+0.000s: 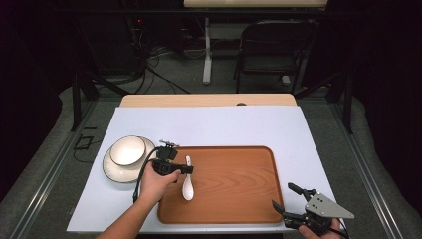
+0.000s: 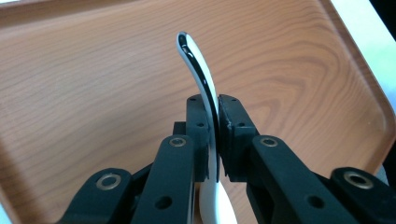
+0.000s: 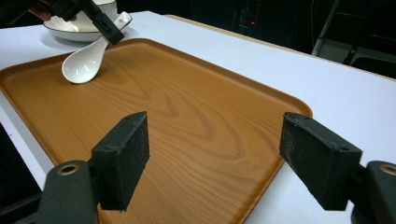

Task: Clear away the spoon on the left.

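Note:
A white ceramic spoon (image 1: 187, 190) lies with its bowl on the left part of a wooden tray (image 1: 234, 179). My left gripper (image 1: 189, 169) is shut on the spoon's handle, and the handle (image 2: 196, 60) curves up and out between its black pads. The right gripper view has the spoon (image 3: 84, 65) tilted, bowl down on the tray (image 3: 187, 116), handle raised in the left gripper (image 3: 109, 30). At the tray's near right corner my right gripper (image 1: 282, 195) stands wide open, with nothing between its jaws (image 3: 215, 140).
A white bowl (image 1: 127, 150) sits on a dark-rimmed plate (image 1: 112, 169) left of the tray, on the pale table cover (image 1: 224, 124). Most of the tray (image 2: 93, 70) is bare wood. A black chair (image 1: 273, 45) and cables stand beyond the table's far edge.

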{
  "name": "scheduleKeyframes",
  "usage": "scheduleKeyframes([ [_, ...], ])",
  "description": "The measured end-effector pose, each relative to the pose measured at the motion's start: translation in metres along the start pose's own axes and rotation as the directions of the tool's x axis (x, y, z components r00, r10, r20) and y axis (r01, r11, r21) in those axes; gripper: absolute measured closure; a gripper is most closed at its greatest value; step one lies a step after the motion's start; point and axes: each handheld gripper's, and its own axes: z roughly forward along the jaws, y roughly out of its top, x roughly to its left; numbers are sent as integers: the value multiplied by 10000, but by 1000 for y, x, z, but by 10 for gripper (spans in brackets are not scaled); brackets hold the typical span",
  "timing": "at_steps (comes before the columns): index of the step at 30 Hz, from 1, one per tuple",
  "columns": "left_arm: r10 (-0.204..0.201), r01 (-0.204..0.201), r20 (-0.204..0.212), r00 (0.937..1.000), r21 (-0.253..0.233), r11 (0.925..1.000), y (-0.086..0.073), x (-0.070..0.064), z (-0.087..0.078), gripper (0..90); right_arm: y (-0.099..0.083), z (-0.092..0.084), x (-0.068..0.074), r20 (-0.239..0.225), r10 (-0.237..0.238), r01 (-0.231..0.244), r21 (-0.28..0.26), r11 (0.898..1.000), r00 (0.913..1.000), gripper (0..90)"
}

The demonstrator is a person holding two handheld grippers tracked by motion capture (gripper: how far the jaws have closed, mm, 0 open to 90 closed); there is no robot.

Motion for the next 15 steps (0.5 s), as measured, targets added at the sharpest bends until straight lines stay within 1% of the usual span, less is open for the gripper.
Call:
scheduleKeyframes([
  [1,-79,79,17,10000,43,10000,0,2,2,822,0,0,0,-1,-4,4,-6,10000,10000,237],
  [2,-278,278,92,9996,2,9996,0,3,4,821,0,0,0,3,-1,1,-8,10000,10000,236],
  [3,-373,372,160,9992,32,9993,0,5,6,820,0,0,0,7,-38,38,-10,10000,10000,237],
  [6,-847,848,330,9959,0,9964,0,11,10,817,0,0,0,9,-27,27,-8,10000,10000,236],
  [8,-1059,1060,362,9937,-6,9944,0,15,13,814,0,0,0,6,-25,25,-8,10000,10000,237],
  [10,-1079,1078,323,9936,69,9942,0,17,15,805,0,-1,0,10,-3,3,-9,10000,10000,237],
  [15,-1514,1516,462,9874,5,9884,-2,24,20,793,0,-1,0,19,-22,22,-24,10000,10000,237],
])
